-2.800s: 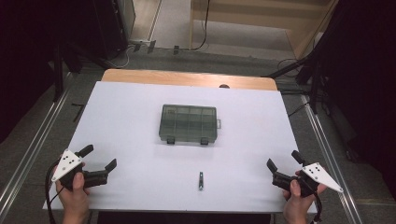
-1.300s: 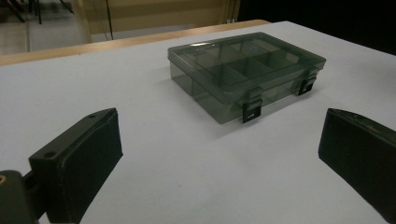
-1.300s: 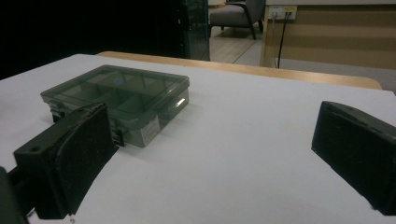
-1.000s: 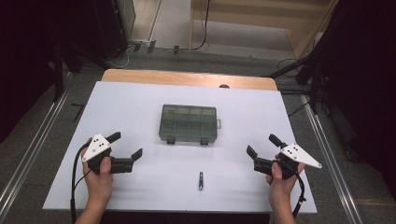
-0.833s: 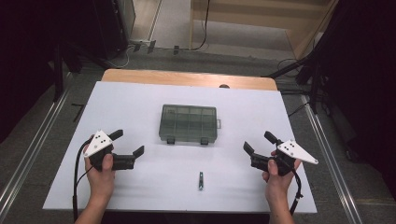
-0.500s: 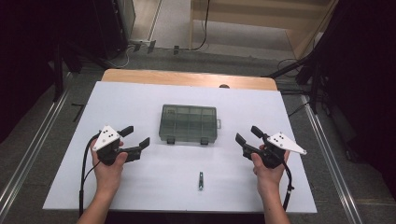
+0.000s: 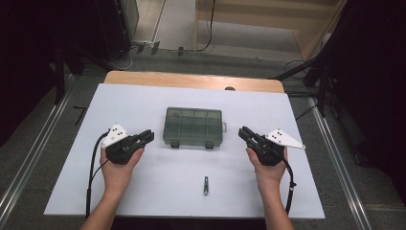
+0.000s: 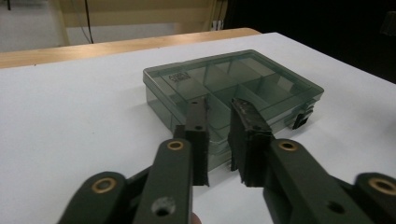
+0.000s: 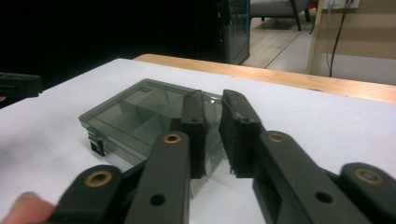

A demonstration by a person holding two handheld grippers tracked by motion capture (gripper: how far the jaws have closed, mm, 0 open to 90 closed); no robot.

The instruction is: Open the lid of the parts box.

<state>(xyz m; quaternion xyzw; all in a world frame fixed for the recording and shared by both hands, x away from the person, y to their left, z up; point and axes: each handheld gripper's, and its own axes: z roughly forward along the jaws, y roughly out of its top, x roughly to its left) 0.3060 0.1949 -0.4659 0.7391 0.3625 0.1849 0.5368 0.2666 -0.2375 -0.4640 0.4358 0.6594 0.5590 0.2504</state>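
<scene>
Smoke-grey compartment box (image 7: 193,126) at mid-desk, flanked by two tools with nothing in them.

Nearest the front edge, lying alone on the white desk (image 7: 143,191): a small metal piece (image 7: 206,185), too small to identify. Farther in, left tool (image 7: 146,137) just beside the box's left end, right tool (image 7: 244,132) near its right end, both aimed inward at it, neither touching. Jaws on both just closed, now standing almost together with only a narrow slit between the pads, nothing pinched. Box lid shut, two dark latches on the near side. Beyond, a bare wooden strip (image 7: 191,80) along the desk's far edge.
</scene>
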